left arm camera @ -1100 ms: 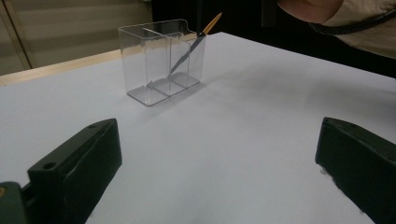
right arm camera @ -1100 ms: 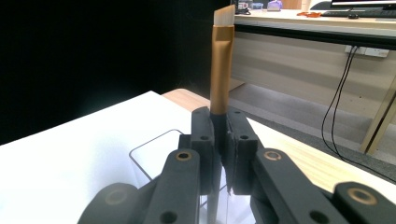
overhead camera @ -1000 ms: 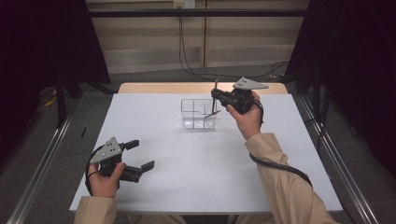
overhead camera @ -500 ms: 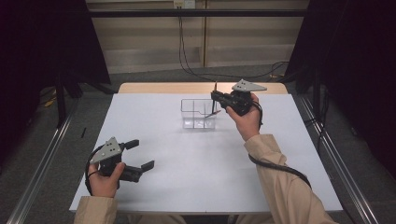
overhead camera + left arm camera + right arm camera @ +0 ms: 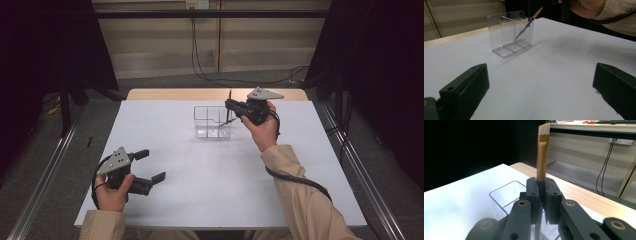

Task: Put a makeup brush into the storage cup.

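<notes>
Clear plastic forms the two-compartment organizer [image 5: 212,121] sitting at twelve o'clock on the white table [image 5: 210,190] in the high view; the right gripper [image 5: 231,106] hovers at its three o'clock edge, while the left gripper [image 5: 150,165] rests at seven o'clock. From the left gripper view, its jaws gape empty and the brush [image 5: 527,23] slants into the organizer's right-hand compartment. From the right gripper view, jaws pinch the brush's gold ferrule [image 5: 542,155]. Judging by this, insertion is underway; release remains.

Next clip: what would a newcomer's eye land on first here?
The right hand-held gripper, shut on a thin gold-collared brush over the clear divided container at the white table's far side. The left hand-held gripper rests open at the near left.
</notes>
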Demonstrator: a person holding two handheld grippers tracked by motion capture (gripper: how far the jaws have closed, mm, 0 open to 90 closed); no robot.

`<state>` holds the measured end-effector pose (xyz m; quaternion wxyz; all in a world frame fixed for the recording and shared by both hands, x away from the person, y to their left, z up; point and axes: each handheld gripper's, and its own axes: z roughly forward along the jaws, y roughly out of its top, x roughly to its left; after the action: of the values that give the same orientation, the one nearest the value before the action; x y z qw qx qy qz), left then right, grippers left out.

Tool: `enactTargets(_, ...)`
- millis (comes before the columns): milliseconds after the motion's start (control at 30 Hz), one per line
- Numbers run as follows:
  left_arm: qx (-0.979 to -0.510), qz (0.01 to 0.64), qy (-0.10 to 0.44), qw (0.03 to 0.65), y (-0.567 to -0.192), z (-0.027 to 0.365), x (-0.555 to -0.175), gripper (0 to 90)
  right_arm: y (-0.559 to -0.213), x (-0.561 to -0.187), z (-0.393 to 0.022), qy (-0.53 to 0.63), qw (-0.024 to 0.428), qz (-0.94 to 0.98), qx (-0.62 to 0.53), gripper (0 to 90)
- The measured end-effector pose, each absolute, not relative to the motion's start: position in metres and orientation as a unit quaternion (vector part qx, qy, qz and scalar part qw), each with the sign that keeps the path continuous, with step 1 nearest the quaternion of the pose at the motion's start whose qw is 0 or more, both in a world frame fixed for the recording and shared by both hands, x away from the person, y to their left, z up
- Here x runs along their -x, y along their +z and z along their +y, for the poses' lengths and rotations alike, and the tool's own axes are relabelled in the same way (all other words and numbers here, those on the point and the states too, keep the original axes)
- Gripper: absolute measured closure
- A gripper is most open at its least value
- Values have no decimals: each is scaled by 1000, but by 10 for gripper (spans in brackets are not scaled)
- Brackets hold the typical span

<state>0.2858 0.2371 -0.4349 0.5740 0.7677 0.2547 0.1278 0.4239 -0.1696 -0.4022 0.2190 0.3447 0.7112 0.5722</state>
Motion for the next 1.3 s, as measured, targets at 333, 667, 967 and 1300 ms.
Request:
enactTargets(333,-767,259,129,573,-435,238,-286,6,-405,-423,-168,569,219,714,-343,834)
enactTargets(667,-767,258,132,572,-434,239,-286,6,-409,-423,-168,566,214,717,-345,832)
enactTargets(967,-768,257,131,572,-434,239,-286,6,-405,-422,-169,576,206,708,-354,586)
enactTargets(1300,-768,257,135,571,-433,238,-286,7,-402,-415,-173,587,197,701,-355,264)
